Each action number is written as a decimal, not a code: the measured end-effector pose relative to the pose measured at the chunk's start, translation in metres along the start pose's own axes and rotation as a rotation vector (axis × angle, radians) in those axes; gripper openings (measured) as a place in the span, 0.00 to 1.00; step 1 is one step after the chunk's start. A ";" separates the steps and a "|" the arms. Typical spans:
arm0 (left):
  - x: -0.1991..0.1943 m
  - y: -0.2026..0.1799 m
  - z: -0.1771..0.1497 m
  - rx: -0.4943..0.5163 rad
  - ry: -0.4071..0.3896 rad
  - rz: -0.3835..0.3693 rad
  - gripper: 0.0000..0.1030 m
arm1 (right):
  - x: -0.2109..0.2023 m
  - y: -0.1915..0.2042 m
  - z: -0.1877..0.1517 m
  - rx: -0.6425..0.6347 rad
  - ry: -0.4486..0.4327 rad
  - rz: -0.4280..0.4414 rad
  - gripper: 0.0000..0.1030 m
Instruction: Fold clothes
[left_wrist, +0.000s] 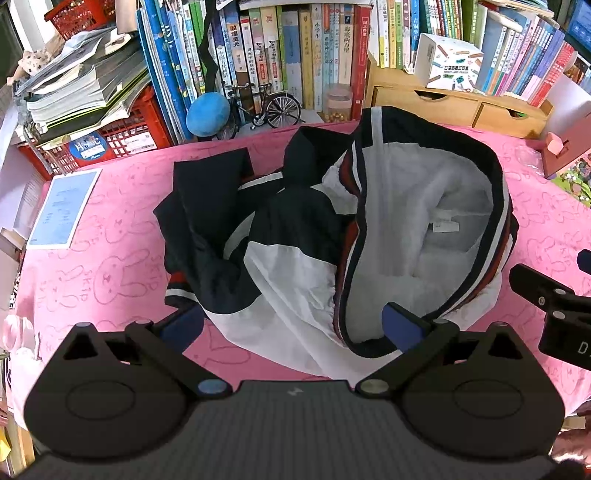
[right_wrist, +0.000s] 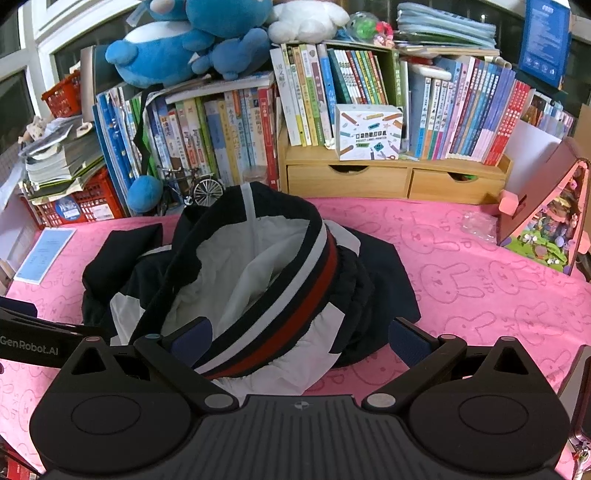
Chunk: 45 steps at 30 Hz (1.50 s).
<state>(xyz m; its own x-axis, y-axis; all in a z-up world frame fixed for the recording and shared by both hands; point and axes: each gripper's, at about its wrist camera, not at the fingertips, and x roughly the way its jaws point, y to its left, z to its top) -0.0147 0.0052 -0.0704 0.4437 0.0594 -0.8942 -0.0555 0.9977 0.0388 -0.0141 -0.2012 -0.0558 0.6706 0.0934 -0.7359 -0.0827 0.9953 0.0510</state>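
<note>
The jacket (left_wrist: 295, 236) is navy and white with a white lining and a hem striped navy, white and red. The surface (right_wrist: 480, 280) wears a pink cloth printed with outlined rabbits. Both grippers are black, their fingers (left_wrist: 397, 326) padded in blue.

A: Where is the left wrist camera sitting?

B: Low behind the left claw (left_wrist: 291, 325), looking forward and down at the jacket (left_wrist: 332, 229), close in, with the bookshelf (left_wrist: 295, 55) beyond it.

A: And the right wrist view?

B: It is riding behind the right claw (right_wrist: 301, 338), facing the same jacket (right_wrist: 258, 280) from its right side, just as near.

A: What are they sharing?

B: The jacket, the pink worktop (right_wrist: 461, 258) around it, and the books behind it.
</note>
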 end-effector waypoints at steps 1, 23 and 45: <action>0.001 0.000 0.001 -0.001 0.002 0.001 1.00 | 0.001 0.000 0.001 -0.001 0.002 0.001 1.00; 0.021 0.005 0.018 -0.007 0.037 0.029 1.00 | 0.053 0.012 0.051 -0.084 -0.047 -0.135 1.00; 0.042 0.009 0.016 -0.029 0.080 0.058 1.00 | 0.105 -0.049 0.007 -0.001 0.263 -0.148 0.23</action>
<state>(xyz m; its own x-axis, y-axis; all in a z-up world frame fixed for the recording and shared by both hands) 0.0175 0.0174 -0.1005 0.3664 0.1132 -0.9235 -0.1057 0.9912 0.0796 0.0654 -0.2400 -0.1305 0.4613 -0.0628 -0.8850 0.0005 0.9975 -0.0706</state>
